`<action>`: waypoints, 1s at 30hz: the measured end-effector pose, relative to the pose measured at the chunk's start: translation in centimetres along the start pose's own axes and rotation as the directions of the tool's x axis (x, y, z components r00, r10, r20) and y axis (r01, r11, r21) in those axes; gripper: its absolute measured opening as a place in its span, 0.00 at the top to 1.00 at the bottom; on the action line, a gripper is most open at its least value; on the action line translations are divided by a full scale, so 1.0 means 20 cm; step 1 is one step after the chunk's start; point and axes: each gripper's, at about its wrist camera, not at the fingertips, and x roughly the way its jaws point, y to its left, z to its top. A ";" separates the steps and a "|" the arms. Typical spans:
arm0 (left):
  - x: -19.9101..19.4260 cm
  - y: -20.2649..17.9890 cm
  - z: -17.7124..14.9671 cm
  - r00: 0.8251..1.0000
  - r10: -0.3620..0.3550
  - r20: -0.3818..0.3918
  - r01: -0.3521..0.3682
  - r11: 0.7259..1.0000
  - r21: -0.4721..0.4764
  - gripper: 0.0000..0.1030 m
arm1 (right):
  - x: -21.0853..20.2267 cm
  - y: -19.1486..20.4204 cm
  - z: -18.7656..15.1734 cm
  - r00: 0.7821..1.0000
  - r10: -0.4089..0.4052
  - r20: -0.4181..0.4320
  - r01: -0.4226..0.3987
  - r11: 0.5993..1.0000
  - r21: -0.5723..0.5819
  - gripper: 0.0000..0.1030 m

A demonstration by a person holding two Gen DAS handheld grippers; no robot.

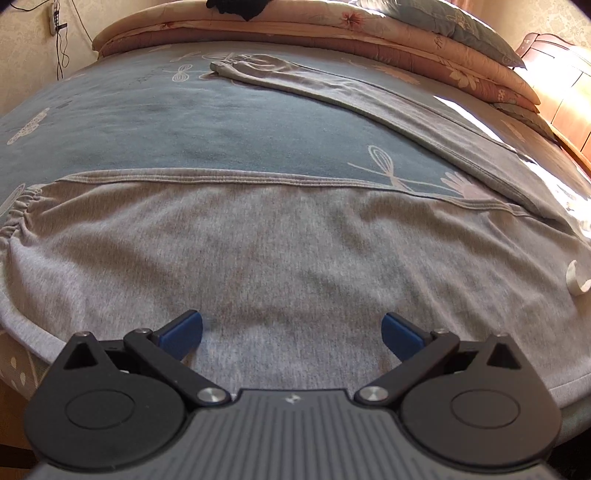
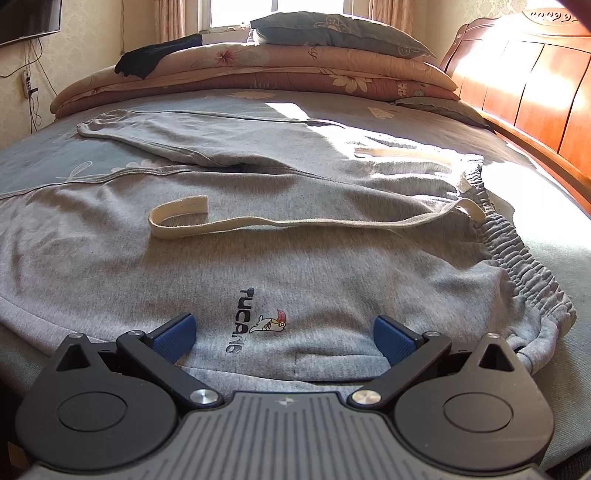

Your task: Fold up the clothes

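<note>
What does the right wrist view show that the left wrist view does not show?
Only the right wrist view shows the printed logo, the waistband, the long drawstring and the window.

Only the left wrist view shows the gathered cuff of the near trouser leg.

Both show the grey trousers spread on the bed, the folded quilts, and an open gripper: left gripper, right gripper.

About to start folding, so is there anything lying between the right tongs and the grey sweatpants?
Nothing visible. The right tongs are open directly over the grey sweatpants, near the printed logo. Only the pants' own cream drawstring lies loose across the fabric farther ahead, which could snag in a fold.
</note>
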 end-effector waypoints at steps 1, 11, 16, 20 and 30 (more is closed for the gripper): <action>0.00 -0.01 0.00 1.000 0.008 0.000 -0.008 1.000 0.007 0.01 | -0.01 -0.01 0.02 1.000 0.001 -0.019 -0.001 1.000 0.001 0.00; 0.00 -0.05 -0.01 0.998 0.059 -0.005 -0.059 0.998 0.031 0.01 | -0.07 -0.22 -0.01 0.997 0.068 -0.026 -0.061 0.977 0.205 0.00; -0.06 -0.13 -0.01 0.996 0.085 0.024 -0.086 0.993 0.085 0.01 | -0.17 -0.21 -0.03 1.000 -0.014 -0.017 0.016 0.992 0.124 0.00; -0.11 -0.27 0.02 0.998 0.029 0.054 -0.036 0.990 0.138 0.01 | -0.18 -0.28 0.01 0.998 -0.019 0.053 0.010 0.984 0.180 0.00; -0.08 -0.69 0.00 0.984 -0.180 -0.006 0.175 0.946 0.271 0.01 | -0.11 -0.45 -0.05 0.999 -0.031 -0.035 0.040 0.959 0.280 0.00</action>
